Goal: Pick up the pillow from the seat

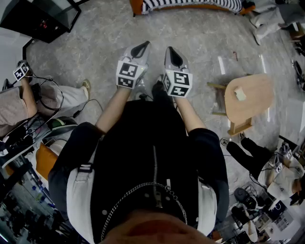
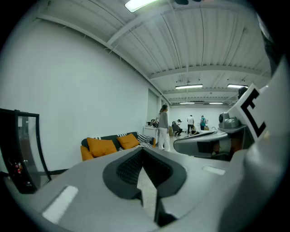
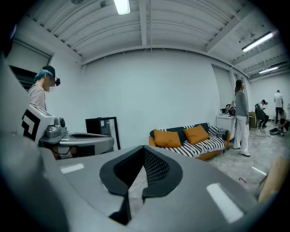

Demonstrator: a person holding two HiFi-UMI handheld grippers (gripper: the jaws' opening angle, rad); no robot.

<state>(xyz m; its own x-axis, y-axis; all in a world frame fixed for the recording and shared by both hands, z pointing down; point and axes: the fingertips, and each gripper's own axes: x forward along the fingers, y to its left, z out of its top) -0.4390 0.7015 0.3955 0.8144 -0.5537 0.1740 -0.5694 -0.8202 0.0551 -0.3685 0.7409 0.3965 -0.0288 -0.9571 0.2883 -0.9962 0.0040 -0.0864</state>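
Observation:
Two orange pillows (image 3: 166, 138) (image 3: 195, 134) lean on the back of a black-and-white striped sofa (image 3: 206, 146) across the room; the same pillows (image 2: 102, 146) (image 2: 128, 140) show in the left gripper view. In the head view only the striped seat of the sofa (image 1: 190, 5) shows, at the top edge. My left gripper (image 1: 142, 46) and right gripper (image 1: 171, 51) are held side by side at chest height, pointing toward the sofa, far from it. Both are shut with nothing between their jaws, as the left gripper (image 2: 142, 156) and right gripper (image 3: 144, 156) views show.
A round wooden side table (image 1: 249, 97) stands to my right. A black glass-fronted cabinet (image 3: 103, 129) stands left of the sofa. One person (image 3: 240, 118) stands right of the sofa. Seated people (image 1: 28, 102) and cables lie at my left and lower right.

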